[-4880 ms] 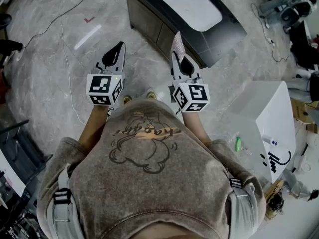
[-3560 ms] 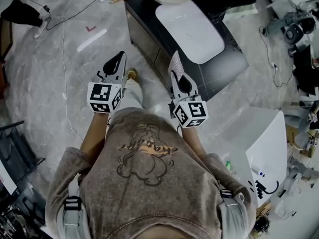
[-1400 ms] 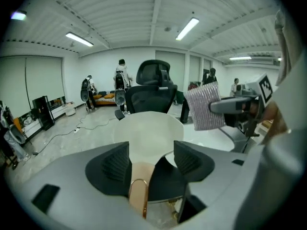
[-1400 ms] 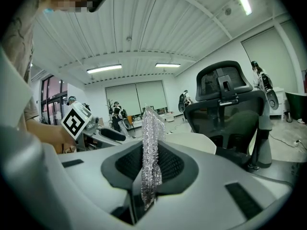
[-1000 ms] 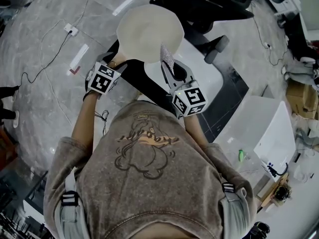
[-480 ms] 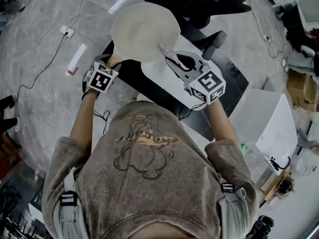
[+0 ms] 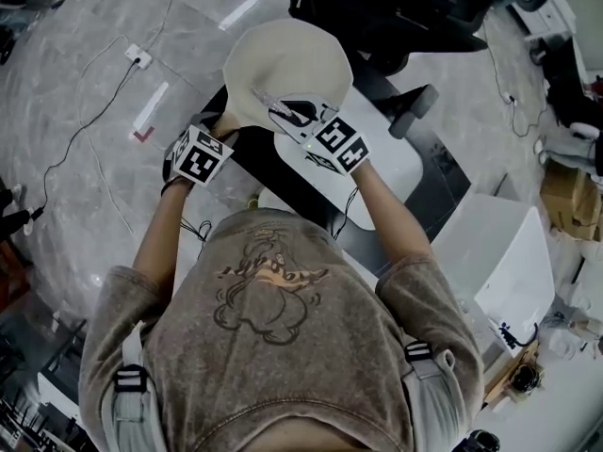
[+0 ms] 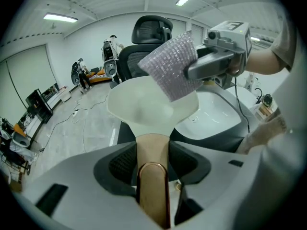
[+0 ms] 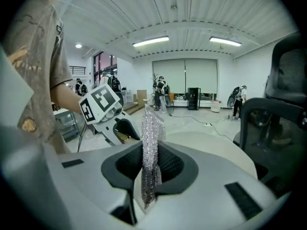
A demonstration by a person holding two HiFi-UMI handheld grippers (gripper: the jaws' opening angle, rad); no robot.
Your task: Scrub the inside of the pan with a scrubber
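The left gripper (image 7: 217,130) is sitting at centre left of the head view. Its own view is showing the jaws clamping the copper-toned handle (image 8: 153,176) from both sides, with the handle running straight up the lower middle of that frame. The pan (image 7: 287,64) is being held up off any surface in the upper middle of the head view, its cream inside facing up at the camera. Grey floor (image 7: 85,111) is spreading out to the left of it, and a white basin (image 7: 400,163) is showing just below and right of it. The right gripper (image 7: 283,111) is reaching in from the right, across the pan's near edge, and its jaws are pinching a silvery mesh scrubber (image 9: 152,138) that is standing upright between the pads. From above, the scrubber is lying over the lower part of the pan's inside. In the left gripper view it is covering the far right of the rim — whether it is actually pressing on the surface, I cannot tell. A black office chair (image 7: 396,8) is filling the top of the head view, a white box (image 7: 499,262) is sitting at the right edge, and the person's brown printed shirt (image 7: 273,347) is taking up the bottom.
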